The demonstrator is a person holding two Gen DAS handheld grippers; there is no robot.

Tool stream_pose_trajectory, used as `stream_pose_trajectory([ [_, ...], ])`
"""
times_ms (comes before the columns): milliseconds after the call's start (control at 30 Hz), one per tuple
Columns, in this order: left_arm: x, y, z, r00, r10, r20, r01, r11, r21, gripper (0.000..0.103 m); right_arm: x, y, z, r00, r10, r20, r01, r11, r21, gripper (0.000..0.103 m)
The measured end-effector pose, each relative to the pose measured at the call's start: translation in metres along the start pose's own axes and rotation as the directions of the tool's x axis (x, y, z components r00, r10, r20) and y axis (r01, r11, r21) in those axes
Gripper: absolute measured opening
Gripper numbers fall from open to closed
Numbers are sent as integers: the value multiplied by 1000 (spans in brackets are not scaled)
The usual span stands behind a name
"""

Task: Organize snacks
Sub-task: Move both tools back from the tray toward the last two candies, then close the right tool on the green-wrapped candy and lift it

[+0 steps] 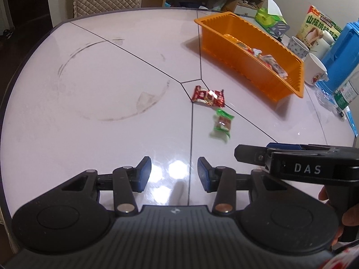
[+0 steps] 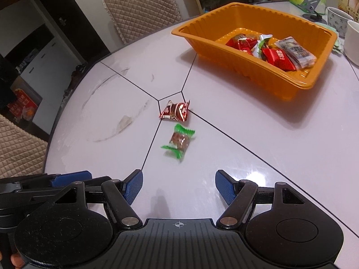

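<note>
Snacks (image 2: 272, 51) are already being kept in the orange tray (image 2: 298, 85) at the far right of the counter (image 2: 246, 157). Two are still being left out nearby: a red packet (image 2: 175, 111) and a green-wrapped candy (image 2: 178, 143). Both tools, left tool (image 1: 174, 174) and right tool (image 2: 179, 187), are being held spread and empty.

A pale round table (image 1: 101, 71) with thin dark seams and a faint ring-shaped stain fills the view, and the left gripper (image 1: 174, 172) hangs above its near edge, blue-padded jaws apart with nothing between them. Two wrapped snacks lie near the middle — a red packet (image 1: 208, 95) and, just beside it toward the camera, a green-ended candy (image 1: 222, 123). Farther right sits an orange tray (image 1: 237, 51) holding more snacks, with mugs, a blue jug and boxes behind it — the right gripper (image 1: 251, 154) enters from the right edge.
</note>
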State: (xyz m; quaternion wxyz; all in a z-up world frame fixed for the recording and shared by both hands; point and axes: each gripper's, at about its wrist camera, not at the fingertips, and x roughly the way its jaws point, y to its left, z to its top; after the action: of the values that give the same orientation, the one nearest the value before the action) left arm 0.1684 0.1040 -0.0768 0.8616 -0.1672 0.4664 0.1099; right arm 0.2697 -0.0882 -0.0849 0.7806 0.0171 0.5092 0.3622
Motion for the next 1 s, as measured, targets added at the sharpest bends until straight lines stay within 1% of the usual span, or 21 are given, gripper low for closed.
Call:
stream_pose_trajectory([
  [133, 6, 5, 4, 1000, -1, 4, 1, 1000, -3, 41, 12, 4, 5, 1000, -6, -5, 6, 1000, -12, 71],
  [367, 15, 12, 9, 1000, 0, 0, 0, 1000, -3, 41, 25, 8, 16, 1000, -1, 20, 2, 1000, -17, 70],
  [400, 15, 12, 9, 1000, 0, 0, 0, 1000, -3, 41, 27, 8, 18, 1000, -6, 23, 6, 1000, -16, 68],
  [467, 16, 14, 10, 1000, 2, 3, -2, 1000, -4, 41, 32, 8, 22, 1000, -7, 22, 7, 1000, -13, 54],
  [600, 20, 20, 14, 1000, 9, 6, -9, 1000, -13, 41, 39, 6, 28, 999, -26, 23, 26, 1000, 1, 50],
  [667, 22, 21, 17, 1000, 12, 8, -12, 1000, -14, 41, 42, 7, 29, 999, -35, 24, 35, 999, -5, 45],
  [833, 24, 25, 21, 1000, 17, 15, -17, 1000, -20, 41, 49, 9, 31, 999, -37, 18, 37, 999, -16, 37],
  [1000, 26, 26, 22, 1000, 16, 17, -15, 1000, -21, 41, 54, 12, 30, 998, -57, 20, 57, 997, -47, 33],
])
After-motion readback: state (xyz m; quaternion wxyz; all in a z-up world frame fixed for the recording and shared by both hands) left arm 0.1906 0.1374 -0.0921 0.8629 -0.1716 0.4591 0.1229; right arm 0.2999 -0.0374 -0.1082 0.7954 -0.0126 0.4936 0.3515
